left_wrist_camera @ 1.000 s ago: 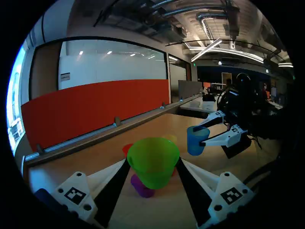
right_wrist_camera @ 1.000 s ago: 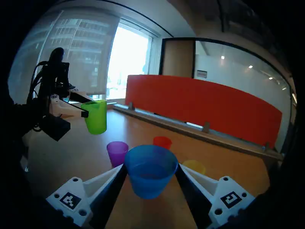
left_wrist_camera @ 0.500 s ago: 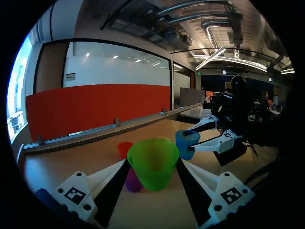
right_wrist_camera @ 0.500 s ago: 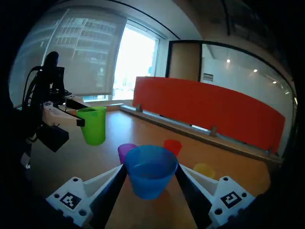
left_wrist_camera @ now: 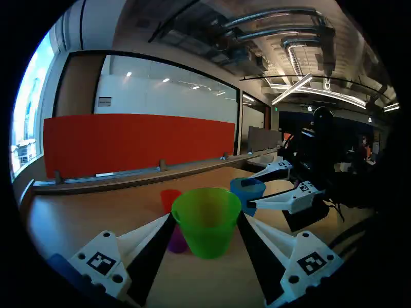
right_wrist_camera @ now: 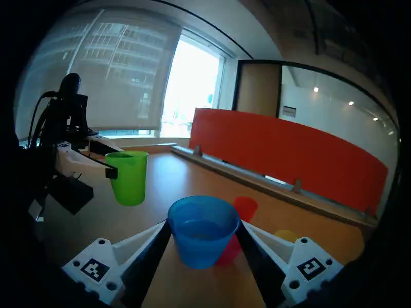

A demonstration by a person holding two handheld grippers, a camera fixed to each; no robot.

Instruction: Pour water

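The left gripper (left_wrist_camera: 205,218) clamps a green tapered plastic cup (left_wrist_camera: 206,233), apparently empty, by its sides above a wooden table (left_wrist_camera: 77,220). The right gripper (right_wrist_camera: 204,226) clasps a blue plastic cup (right_wrist_camera: 203,246), upright and partly filled with water. Both cups look light, smooth and slightly flexible; holding them mid-wall, below the rim, seems safest.

An open-plan office: long desk (left_wrist_camera: 67,220), red divider screen (left_wrist_camera: 138,141), glass-walled room (left_wrist_camera: 169,95), ceiling ducts (left_wrist_camera: 277,23).

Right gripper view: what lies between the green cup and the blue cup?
In the right gripper view, just bare tabletop lies between the green cup and the blue cup; the red cup sits beyond.
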